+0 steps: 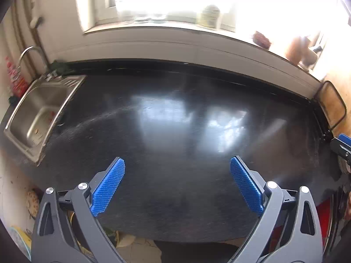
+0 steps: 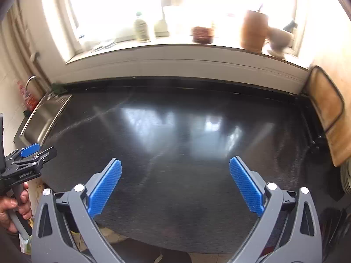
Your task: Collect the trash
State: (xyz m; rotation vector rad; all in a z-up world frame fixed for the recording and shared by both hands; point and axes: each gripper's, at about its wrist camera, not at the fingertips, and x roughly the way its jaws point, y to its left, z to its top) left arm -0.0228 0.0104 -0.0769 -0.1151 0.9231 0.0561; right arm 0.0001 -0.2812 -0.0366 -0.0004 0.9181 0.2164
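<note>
Blue ribbed pads [image 1: 109, 187] of my left gripper [image 1: 177, 186] fill the bottom of the left wrist view, from seven to five o'clock. They stand spread wide, with nothing between them but the dark, glossy countertop [image 1: 175, 153]. I can find no trash on that counter, neither between my fingers nor anywhere ahead of them. At nine o'clock a steel sink [image 1: 41, 111] is set into the counter, its curved tap [image 1: 28, 53] rising behind it, with a red bottle [image 1: 15, 77] further left by the wall. At twelve o'clock a bright window washes out the view; on its sill [image 1: 175, 46] stand blurred containers. At three o'clock the tip of my right gripper [image 1: 342, 145] pokes in at the edge, next to a black-edged board [image 1: 333, 107] leaning on the wall.

From the right wrist, my right gripper [image 2: 175, 186] shows the same stance: blue pads [image 2: 104, 189] far apart at seven and five o'clock, clamping nothing, only bare black counter [image 2: 175, 142] between them. Again I see no trash near the fingers. At nine o'clock my left gripper [image 2: 33, 153] hovers over the counter's edge, seen side-on, with my left hand [image 2: 15, 206] wrapped round its handle. The sink [image 2: 43, 116] lies at ten o'clock. On the sill [image 2: 175, 52] at twelve to one o'clock stand a bottle [image 2: 141, 29], a brown bowl [image 2: 203, 34], a wooden jar [image 2: 254, 31] and a pale mortar [image 2: 280, 38]. The board [image 2: 326, 109] leans at three o'clock.
</note>
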